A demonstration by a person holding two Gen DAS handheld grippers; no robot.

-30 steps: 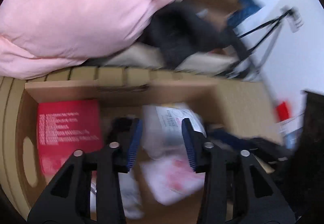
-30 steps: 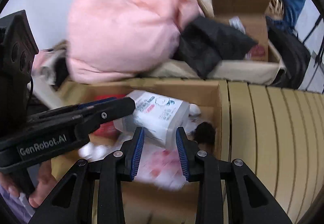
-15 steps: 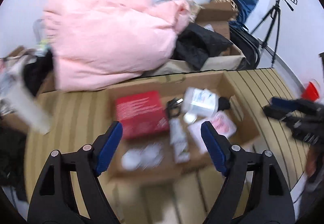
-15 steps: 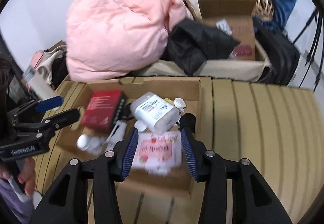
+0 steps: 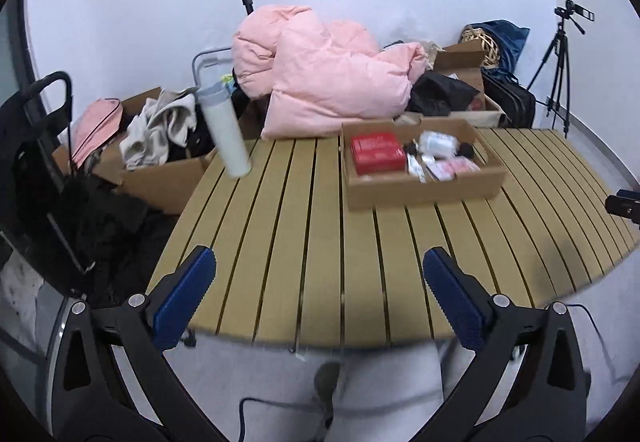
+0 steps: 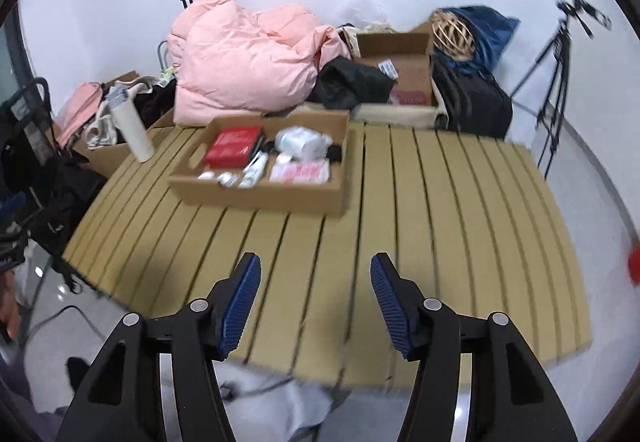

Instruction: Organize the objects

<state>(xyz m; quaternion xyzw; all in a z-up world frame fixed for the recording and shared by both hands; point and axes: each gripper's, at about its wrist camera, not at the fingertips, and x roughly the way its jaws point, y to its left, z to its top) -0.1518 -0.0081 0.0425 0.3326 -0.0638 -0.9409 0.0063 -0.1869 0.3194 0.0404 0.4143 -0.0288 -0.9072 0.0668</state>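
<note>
A shallow cardboard box (image 5: 424,190) (image 6: 256,194) stands on the slatted wooden table (image 5: 304,242) (image 6: 440,202) at its far side. It holds a red box (image 5: 376,152) (image 6: 234,146), a white pack (image 5: 438,142) (image 6: 300,140), a pink-printed packet (image 5: 456,166) (image 6: 300,172) and small tubes. My left gripper (image 5: 318,294) is open and empty over the table's near edge. My right gripper (image 6: 316,302) is open and empty, also at the near edge, well back from the box.
A white tumbler (image 5: 226,132) (image 6: 132,130) stands at the table's far left corner. A pink duvet (image 5: 328,74) (image 6: 248,58), cardboard boxes of clothes (image 5: 160,162) and bags lie behind. A tripod (image 5: 560,62) (image 6: 556,82) stands at the right.
Both grippers have pulled far back from inside the cardboard box to the table's near edge. Both have opened wider and hold nothing.
</note>
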